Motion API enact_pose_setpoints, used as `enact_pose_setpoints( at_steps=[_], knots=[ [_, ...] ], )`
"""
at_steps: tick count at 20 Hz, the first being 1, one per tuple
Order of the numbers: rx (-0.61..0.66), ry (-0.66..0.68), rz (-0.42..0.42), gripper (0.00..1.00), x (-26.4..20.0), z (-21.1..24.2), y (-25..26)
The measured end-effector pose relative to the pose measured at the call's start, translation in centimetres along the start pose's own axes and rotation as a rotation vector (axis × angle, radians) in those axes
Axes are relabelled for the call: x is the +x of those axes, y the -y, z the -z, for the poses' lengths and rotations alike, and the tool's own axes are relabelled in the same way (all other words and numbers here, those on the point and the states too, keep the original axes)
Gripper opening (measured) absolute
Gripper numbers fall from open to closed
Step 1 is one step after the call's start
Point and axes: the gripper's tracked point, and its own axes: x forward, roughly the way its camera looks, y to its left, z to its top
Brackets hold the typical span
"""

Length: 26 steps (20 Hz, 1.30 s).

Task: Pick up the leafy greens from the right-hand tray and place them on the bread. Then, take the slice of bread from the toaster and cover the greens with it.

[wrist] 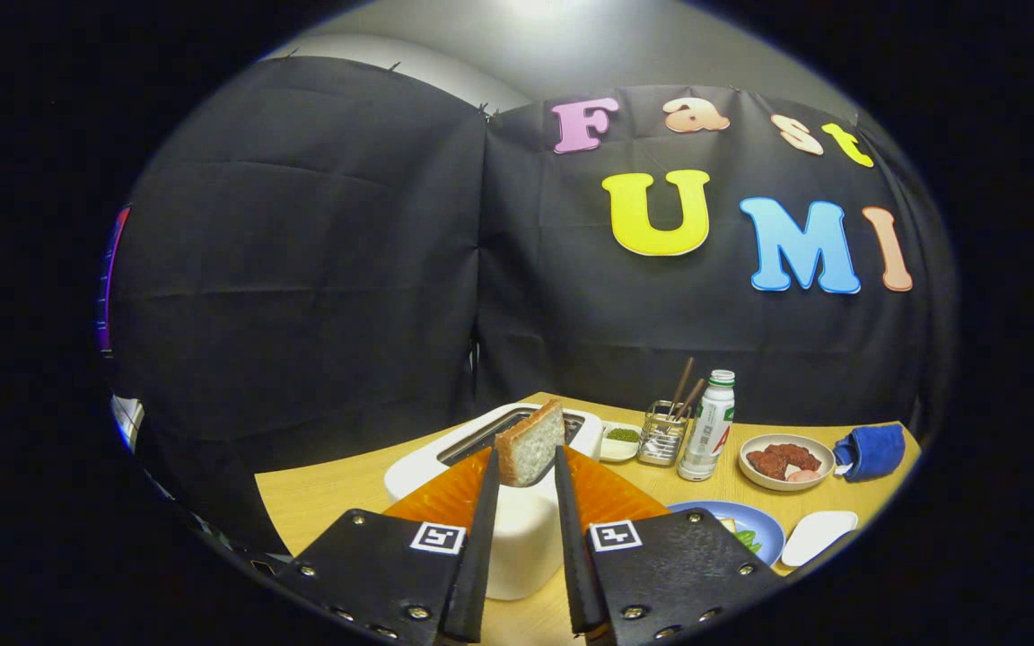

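Observation:
My gripper (526, 467) is shut on a slice of bread (530, 444), pinched upright between the fingertips above the white toaster (517, 529). The slice is clear of the toaster's slot (490, 438), which lies just behind and below it. To the right of the fingers lies a blue plate (764, 529), with a bit of bread (727, 522) and the leafy greens (748, 539) on it; most of it is hidden behind my right finger. A white tray (818, 536) sits beyond the plate at the table's right front.
On the wooden table (328, 493) behind the toaster stand a small white dish with green stuff (621, 440), a metal holder with chopsticks (663, 431) and a white bottle (708, 438). Farther right are a bowl of reddish food (786, 460) and a blue cloth (871, 450).

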Motion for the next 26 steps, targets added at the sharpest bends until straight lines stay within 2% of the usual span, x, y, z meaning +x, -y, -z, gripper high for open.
enact_pose_setpoints(
  at_steps=[2,5,8,12,14,15,16,17,23,24,26],
  knots=[
    [-0.023,-0.016,0.011,0.36,1.2,0.5,-1.0],
    [-0.063,-0.026,0.072,0.36,3.3,1.1,-0.7],
    [-0.041,-0.072,0.090,0.36,5.1,2.1,-1.1],
    [-0.010,-0.044,0.151,0.36,6.0,1.9,0.3],
    [0.012,-0.054,0.142,0.17,6.7,2.1,0.4],
    [0.015,-0.053,0.140,0.13,6.2,2.1,0.6],
    [0.024,-0.043,0.139,0.13,6.0,2.0,0.9],
    [0.040,-0.043,0.132,0.08,6.1,2.1,1.0],
    [0.013,-0.025,0.080,0.08,5.8,0.8,1.0],
    [0.015,-0.011,0.069,0.02,5.7,0.3,0.7],
    [0.025,0.011,0.071,0.02,4.9,-0.5,0.9]
  ],
)
